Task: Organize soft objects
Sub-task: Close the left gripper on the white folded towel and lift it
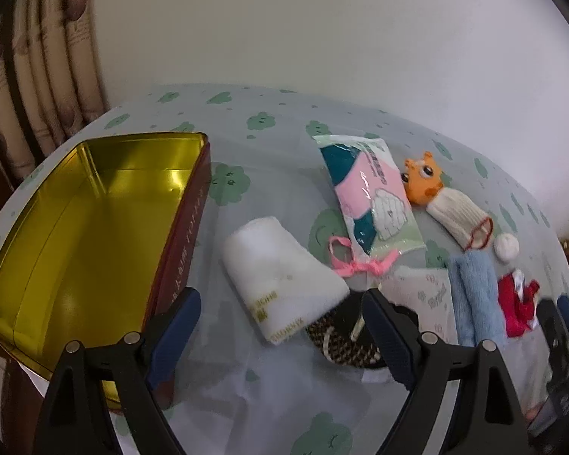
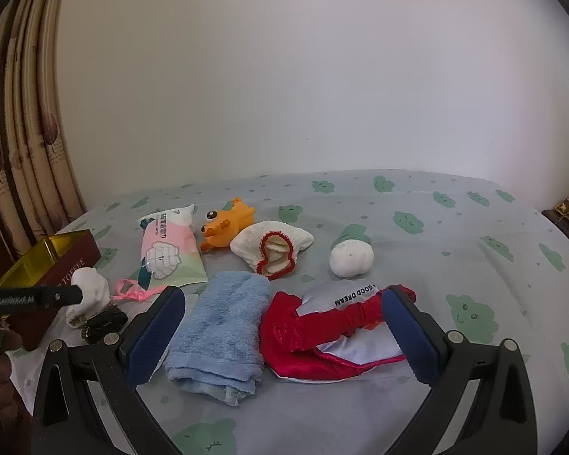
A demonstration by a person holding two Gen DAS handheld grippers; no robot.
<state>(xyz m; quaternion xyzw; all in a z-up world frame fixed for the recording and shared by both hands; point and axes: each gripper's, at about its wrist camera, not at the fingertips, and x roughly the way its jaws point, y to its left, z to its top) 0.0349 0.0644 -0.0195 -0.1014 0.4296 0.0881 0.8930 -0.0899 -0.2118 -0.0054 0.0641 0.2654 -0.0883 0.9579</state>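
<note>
Careful: your left gripper (image 1: 280,326), jaws apart, straddles the white towel (image 1: 284,276) at lower centre (tin (image 1: 95,227) left); closing low may snag the braided thing (image 1: 341,345). Right gripper (image 2: 284,326) hangs spread over the blue towel (image 2: 223,326).

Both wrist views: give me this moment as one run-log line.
left gripper: open, over white towel | right gripper: open, over blue towel and red pouch | tin: empty

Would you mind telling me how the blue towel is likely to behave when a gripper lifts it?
The blue towel looks like folded terry cloth, so it would probably sag and partly unfold if pinched at one edge. Its fuzzy pile should grip well rather than slip. It seems light, and lying flat it is unlikely to roll.
</note>
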